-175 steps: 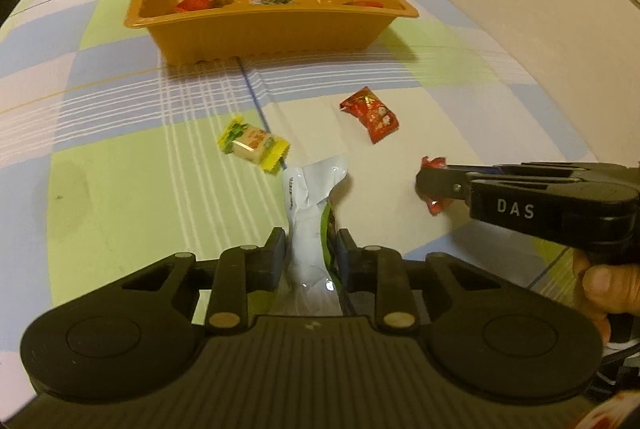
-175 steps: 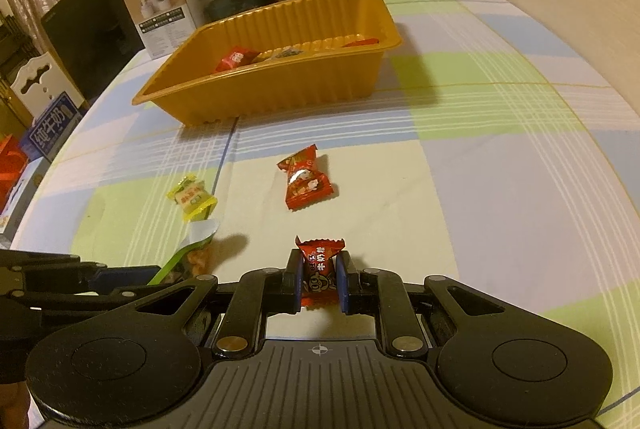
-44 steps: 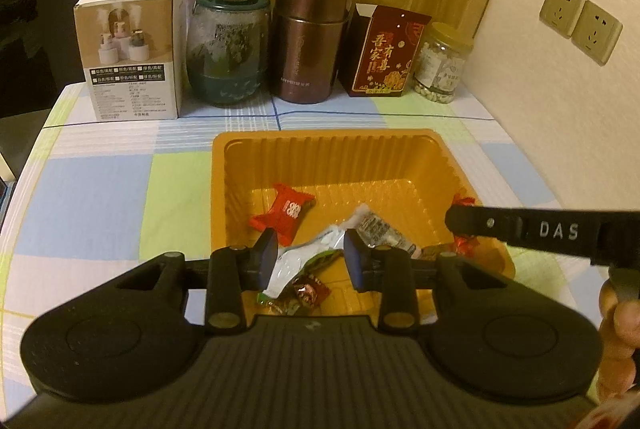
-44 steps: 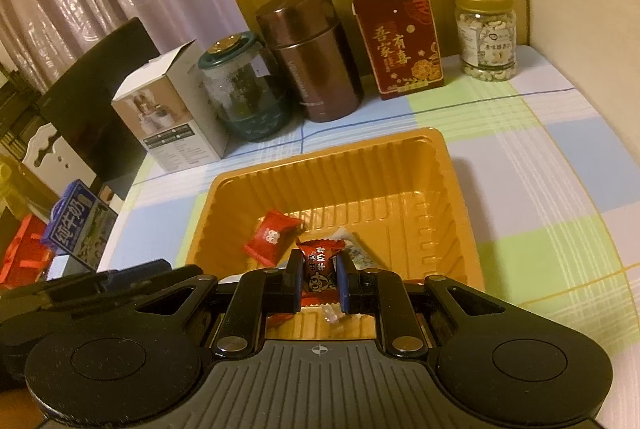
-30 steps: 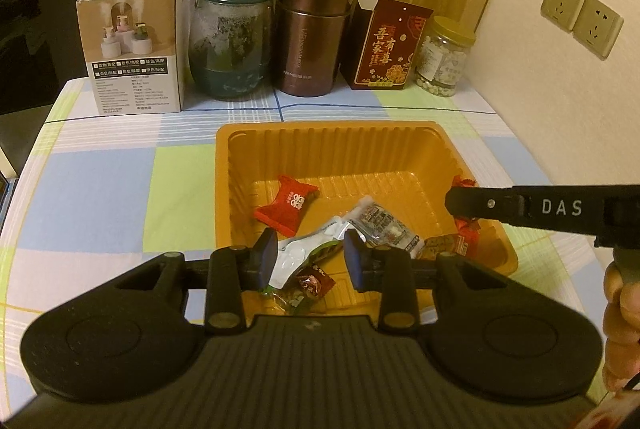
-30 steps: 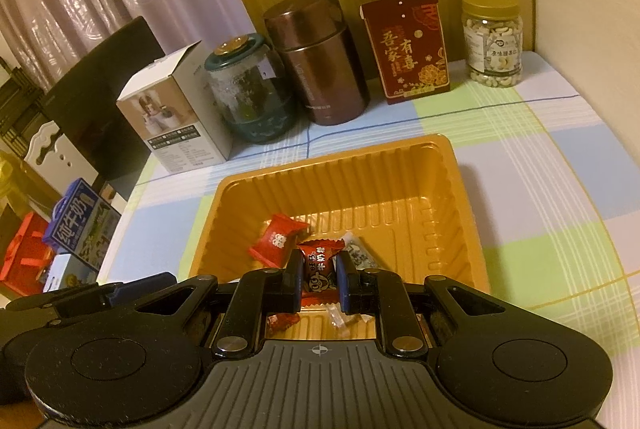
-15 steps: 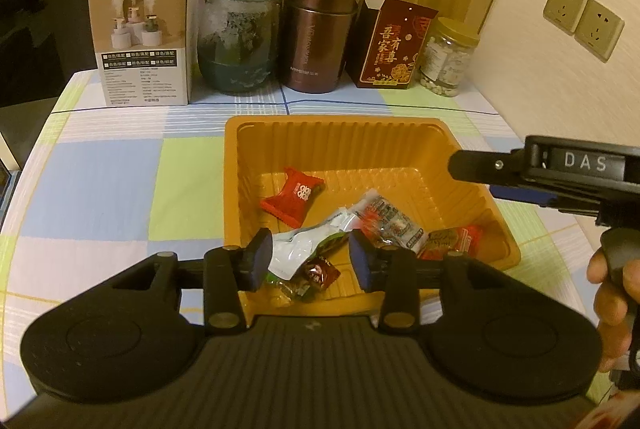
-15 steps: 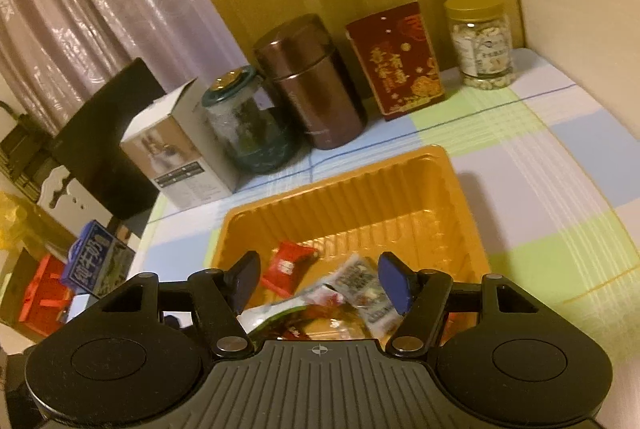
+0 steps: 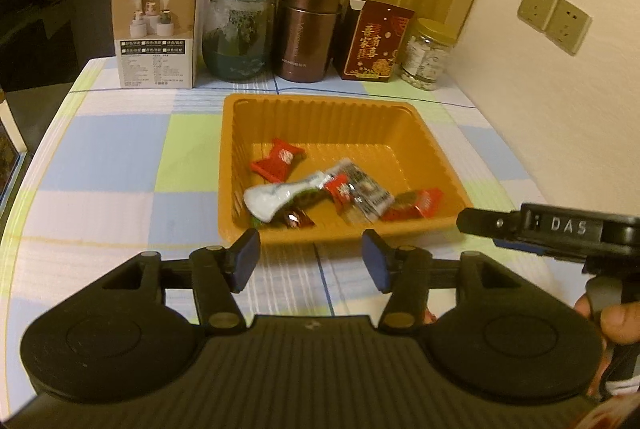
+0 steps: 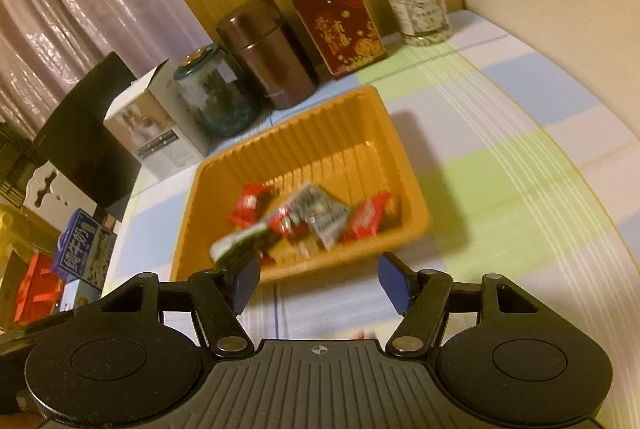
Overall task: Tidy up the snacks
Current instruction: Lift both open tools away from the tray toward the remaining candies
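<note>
Checked cloth in pale blue, green and white covers the table (image 9: 100,165). Along its back edge, from the left, stand a white carton (image 9: 158,29), a green-lidded glass jar (image 9: 239,33), a brown metal canister (image 9: 309,27), a red box with gold lettering (image 9: 374,43) and a gold-capped jar (image 9: 428,55) close to the wall.

Just in front of them sits the orange tray (image 9: 320,109), and the snacks lie bunched toward its near side: a red candy (image 9: 277,162) farthest left, a white-and-green packet (image 9: 280,198) with a small dark sweet (image 9: 296,219) beside it, then a little red sweet (image 9: 340,191) touching a clear printed wrapper (image 9: 366,195), and a longer red wrapper (image 9: 414,204) at the right.

The left gripper (image 9: 311,261) hangs over the cloth just short of the tray's near rim; its jaws have just been spreading, with nothing between them. The right gripper (image 10: 318,279) (a hand (image 9: 612,321) grips its handle, off to the right in the left wrist view) has also let its jaws apart, and they too are empty, the view blurred.
</note>
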`<state>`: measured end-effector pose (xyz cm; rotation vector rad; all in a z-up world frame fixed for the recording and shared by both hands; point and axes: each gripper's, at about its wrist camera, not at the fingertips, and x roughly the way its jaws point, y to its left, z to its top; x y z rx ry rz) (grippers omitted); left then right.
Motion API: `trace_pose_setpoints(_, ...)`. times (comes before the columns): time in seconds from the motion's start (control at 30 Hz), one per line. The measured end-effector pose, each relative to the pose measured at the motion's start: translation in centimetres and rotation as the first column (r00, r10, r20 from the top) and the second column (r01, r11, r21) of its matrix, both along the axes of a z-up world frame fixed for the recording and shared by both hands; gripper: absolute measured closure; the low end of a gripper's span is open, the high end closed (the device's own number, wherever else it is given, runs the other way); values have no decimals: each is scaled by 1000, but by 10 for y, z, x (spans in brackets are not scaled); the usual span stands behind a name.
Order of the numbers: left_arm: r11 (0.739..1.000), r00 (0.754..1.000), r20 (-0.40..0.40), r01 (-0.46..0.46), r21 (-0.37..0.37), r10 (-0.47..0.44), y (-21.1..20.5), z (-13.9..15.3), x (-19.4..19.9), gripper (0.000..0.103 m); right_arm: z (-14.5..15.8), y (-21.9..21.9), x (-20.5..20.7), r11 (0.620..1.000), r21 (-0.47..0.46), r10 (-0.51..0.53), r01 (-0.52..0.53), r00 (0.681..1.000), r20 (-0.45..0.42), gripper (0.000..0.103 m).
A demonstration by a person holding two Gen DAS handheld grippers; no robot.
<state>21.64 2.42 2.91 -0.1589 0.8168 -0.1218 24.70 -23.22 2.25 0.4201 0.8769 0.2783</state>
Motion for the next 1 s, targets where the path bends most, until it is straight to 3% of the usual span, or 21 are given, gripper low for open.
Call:
trace_pose_setpoints(0.17, 1000, 1000, 2, -18, -3, 18, -3, 8, -37, 41, 10, -6, -40, 1000, -2, -9, 9, 1000, 6, 38)
trace_pose_setpoints(0.53, 998, 999, 0, -54, -7, 54, -5, 15, -106, 35, 28, -10, -122, 998, -60, 5, -2, 998, 56, 38)
trace_pose_setpoints(0.77, 995, 995, -4, -98, -25, 98, 0, 12, -146, 26, 32, -10, -157, 989, -145, 34, -21, 995, 92, 38)
trace_pose_setpoints(1.0, 992, 992, -7, -126, -1, 126, 4, 7, -173, 26, 29, -19, -178, 985, -172, 35, -19, 995, 92, 38)
